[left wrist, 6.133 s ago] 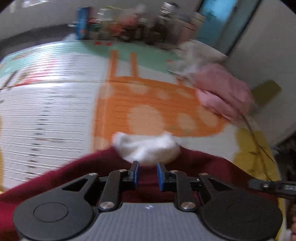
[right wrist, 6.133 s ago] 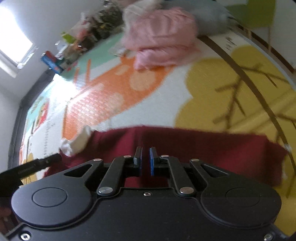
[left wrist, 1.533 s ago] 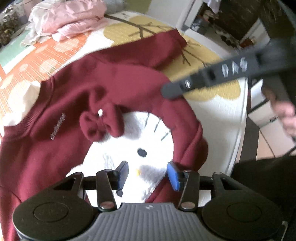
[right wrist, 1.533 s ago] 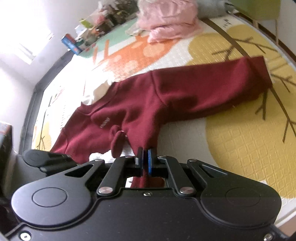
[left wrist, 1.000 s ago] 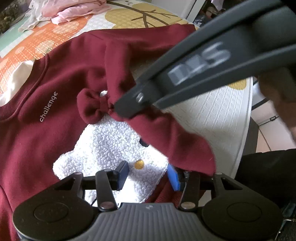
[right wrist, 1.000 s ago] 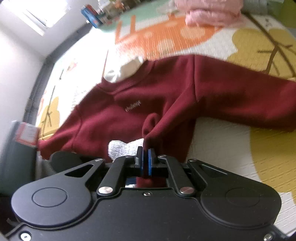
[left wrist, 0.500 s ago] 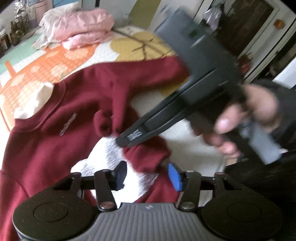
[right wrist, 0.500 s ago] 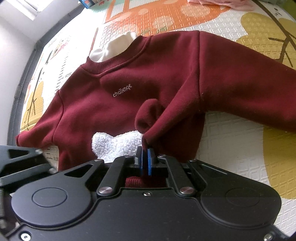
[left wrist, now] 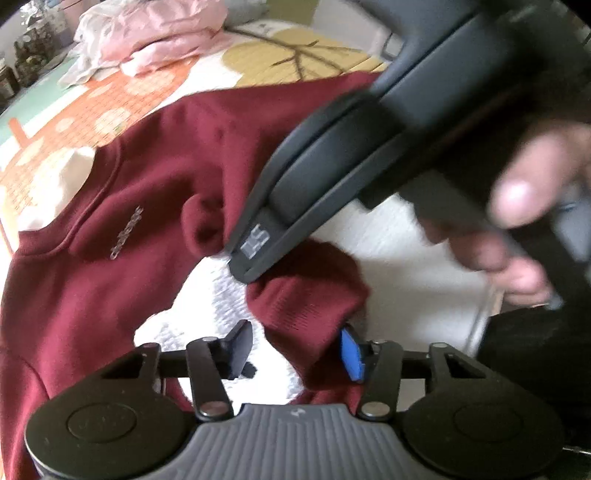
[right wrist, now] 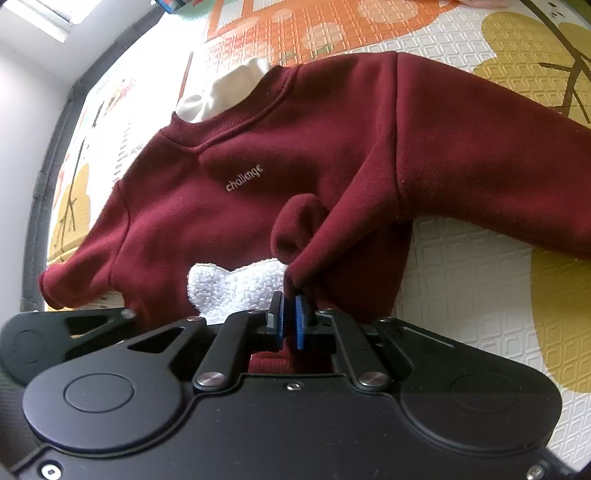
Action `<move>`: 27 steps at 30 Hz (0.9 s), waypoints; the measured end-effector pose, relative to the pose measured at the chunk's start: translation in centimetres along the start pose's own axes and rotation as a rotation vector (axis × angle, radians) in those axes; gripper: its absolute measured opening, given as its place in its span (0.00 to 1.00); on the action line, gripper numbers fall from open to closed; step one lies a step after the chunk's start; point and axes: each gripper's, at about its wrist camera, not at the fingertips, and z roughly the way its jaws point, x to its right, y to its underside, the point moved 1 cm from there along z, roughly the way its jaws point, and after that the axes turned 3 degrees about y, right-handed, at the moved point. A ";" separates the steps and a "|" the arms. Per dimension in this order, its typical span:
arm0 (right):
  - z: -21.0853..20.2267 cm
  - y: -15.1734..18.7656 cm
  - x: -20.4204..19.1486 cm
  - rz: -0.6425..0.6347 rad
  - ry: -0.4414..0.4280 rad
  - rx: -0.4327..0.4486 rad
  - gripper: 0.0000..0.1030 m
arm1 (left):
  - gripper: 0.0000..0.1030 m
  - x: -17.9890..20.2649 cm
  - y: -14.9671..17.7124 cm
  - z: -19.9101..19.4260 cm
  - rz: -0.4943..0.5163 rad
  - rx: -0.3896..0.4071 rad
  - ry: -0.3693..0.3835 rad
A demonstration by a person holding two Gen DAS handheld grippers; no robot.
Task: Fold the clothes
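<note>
A maroon fleece sweatshirt [right wrist: 295, 155] lies front-up on a padded, embossed play mat [right wrist: 480, 302], its ribbed neckline toward the mat's orange part and one long sleeve [right wrist: 498, 177] stretched toward the yellow tree print. A white fluffy patch [right wrist: 236, 288] and a soft bow [right wrist: 295, 225] sit on its chest. The right gripper [right wrist: 287, 310], steeply tilted down, has its fingers nearly together, pinching a fold of the side fabric. The left gripper [left wrist: 295, 347] hangs beside it, fingers half apart and just closing around the ribbed hem [left wrist: 306, 314], not pressing it. Pink clothes [left wrist: 159, 33] are piled at the mat's far edge
</note>
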 end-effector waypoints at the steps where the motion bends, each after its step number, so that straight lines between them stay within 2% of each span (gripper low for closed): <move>1: -0.4 0.1 0.0 0.000 -0.002 0.010 0.07 | 0.39 -0.2 0.1 0.0 -0.008 0.005 0.008; 4: -1.8 0.6 0.0 -0.012 -0.007 0.046 0.13 | 0.24 -0.5 0.4 0.0 -0.020 0.019 0.006; 7: -3.4 1.6 0.3 -0.019 -0.009 0.083 0.17 | 0.20 -0.9 0.5 -0.3 -0.043 0.039 0.013; 11: -5.3 3.0 1.6 0.013 0.019 0.114 0.21 | 0.19 -1.2 0.6 -0.7 -0.059 0.056 0.022; 16: -6.2 4.7 4.1 0.088 -0.025 0.082 0.22 | 0.19 -1.1 0.6 -0.7 -0.061 0.062 0.038; 24: -4.8 4.9 4.5 0.147 -0.064 0.061 0.29 | 0.19 -1.1 0.5 -0.4 -0.055 0.061 0.045; 27: -3.9 4.7 4.3 0.154 -0.051 0.048 0.30 | 0.19 -1.1 0.6 -0.2 -0.056 0.056 0.036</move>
